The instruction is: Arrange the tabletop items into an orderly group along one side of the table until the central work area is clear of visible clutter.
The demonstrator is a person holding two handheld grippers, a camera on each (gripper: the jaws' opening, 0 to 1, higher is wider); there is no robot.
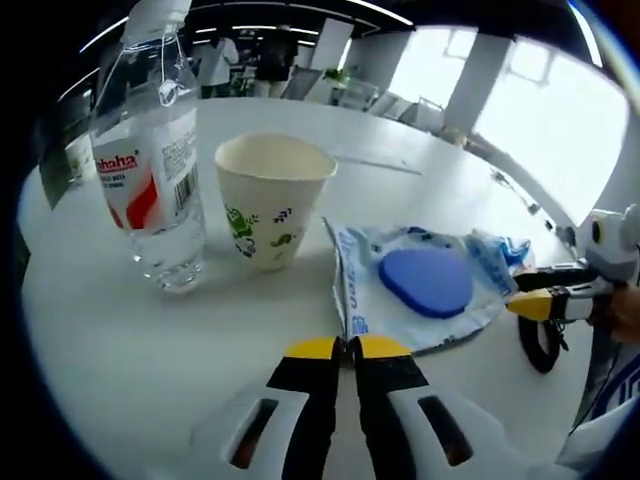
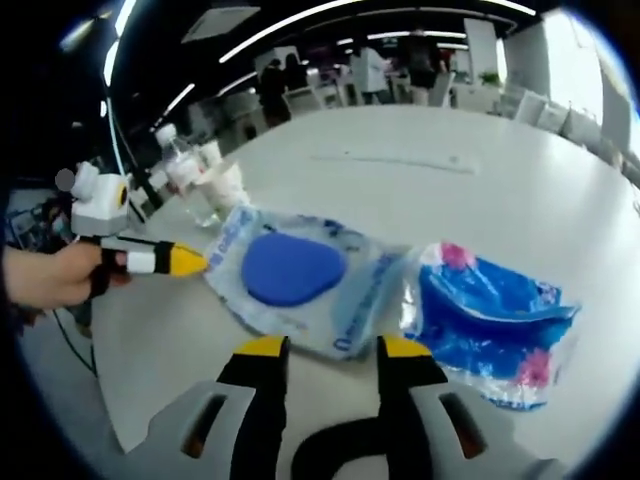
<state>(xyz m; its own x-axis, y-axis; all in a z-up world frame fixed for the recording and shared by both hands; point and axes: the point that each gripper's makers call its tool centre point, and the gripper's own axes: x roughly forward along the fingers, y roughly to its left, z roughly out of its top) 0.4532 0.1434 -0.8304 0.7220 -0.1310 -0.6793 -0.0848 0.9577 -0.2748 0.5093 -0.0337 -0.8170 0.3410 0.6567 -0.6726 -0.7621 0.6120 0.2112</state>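
On the white table (image 1: 120, 330), the left gripper (image 1: 345, 347) is clenched on the near corner of the clear packet with a blue pad (image 1: 425, 282) beside the paper cup (image 1: 271, 200) and water bottle (image 1: 150, 160), while the right gripper (image 2: 325, 347) hovers released near the blue wrapper (image 2: 495, 315)

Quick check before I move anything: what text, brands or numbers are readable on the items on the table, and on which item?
"ahaha": red letters on the water bottle label, cut off at the left edge, so likely part of a longer brand.
Barcode and fine print on the same label: too small to read.
Paper cup: green pattern, no words legible.
Clear packet around the blue pad: blue lettering along its edge, blurred, unreadable.
Blue wrapper: print too blurred to read.
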